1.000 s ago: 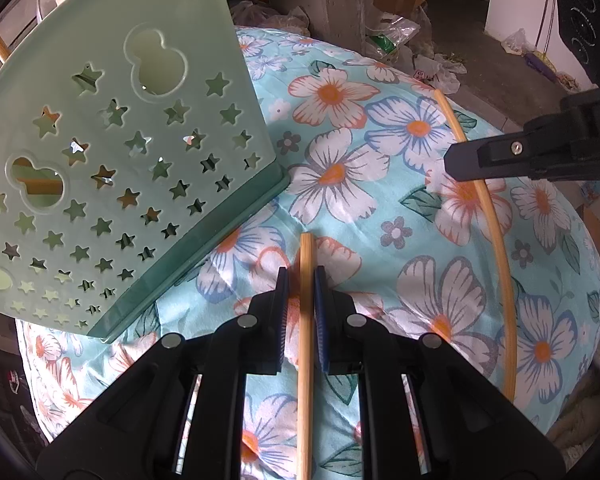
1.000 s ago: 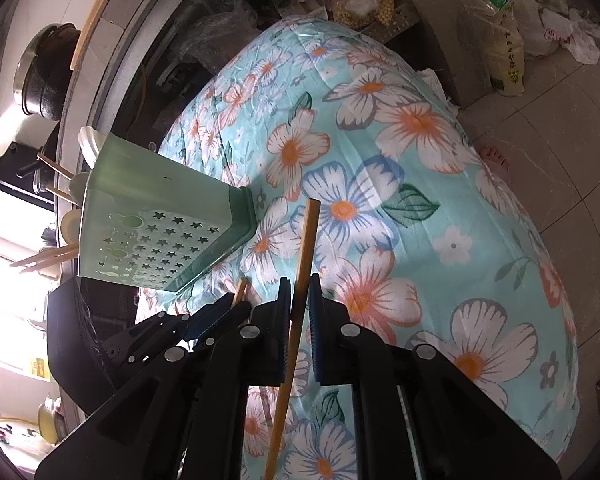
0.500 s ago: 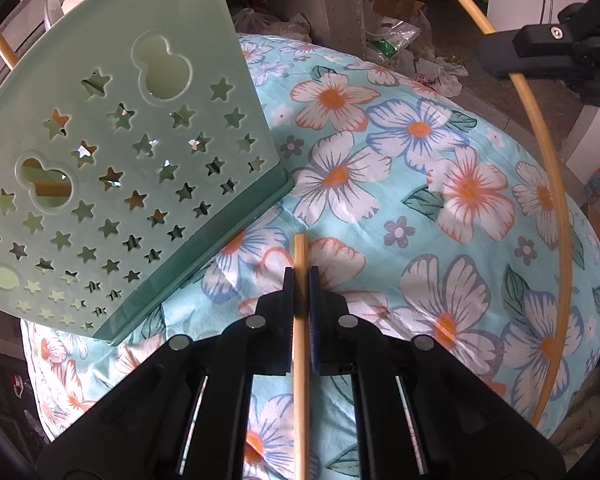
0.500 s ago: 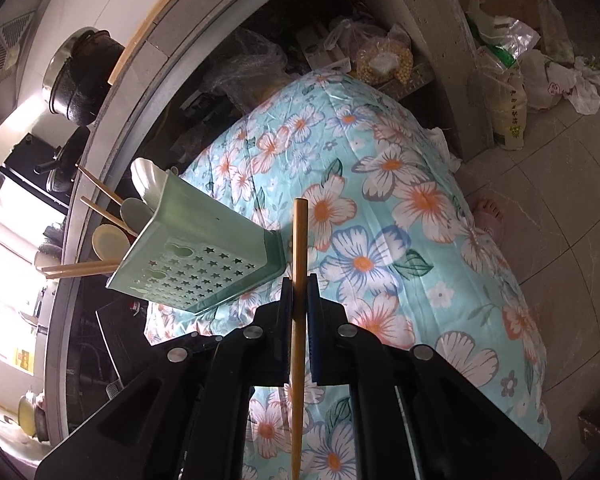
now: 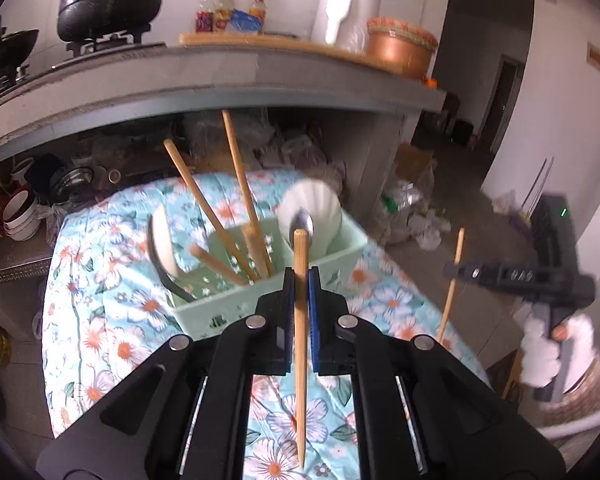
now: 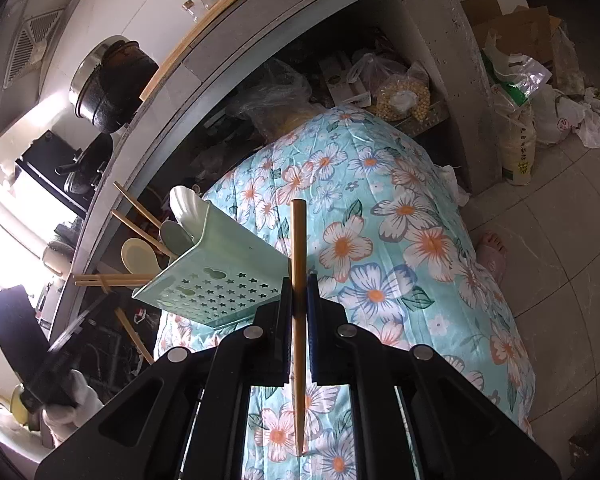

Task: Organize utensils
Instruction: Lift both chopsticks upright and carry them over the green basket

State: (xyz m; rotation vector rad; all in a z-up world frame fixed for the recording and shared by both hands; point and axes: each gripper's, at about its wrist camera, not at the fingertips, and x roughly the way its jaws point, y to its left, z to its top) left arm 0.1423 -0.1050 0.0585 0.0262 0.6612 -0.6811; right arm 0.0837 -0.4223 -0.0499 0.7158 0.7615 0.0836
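Two black hand-held grippers each clamp one plain, pale wooden chopstick above a worktop covered in a turquoise cloth (image 5: 100, 320) printed with white and orange flowers. The left gripper (image 5: 300, 276) is closed on a chopstick (image 5: 300, 320) that runs lengthwise between its blue pads, blunt end forward. The right gripper (image 6: 299, 284) is closed on a second chopstick (image 6: 299, 300) in the same way. Ahead on the cloth stands a mint-green plastic utensil holder (image 5: 228, 308), its wall pierced with star-shaped holes. It holds several chopsticks (image 5: 240, 184), a white scallop-shaped spoon (image 5: 316, 216) and a metal spoon (image 5: 302, 222). No writing on these things can be read. A white-gloved hand (image 5: 544, 356) grips the right gripper's handle.
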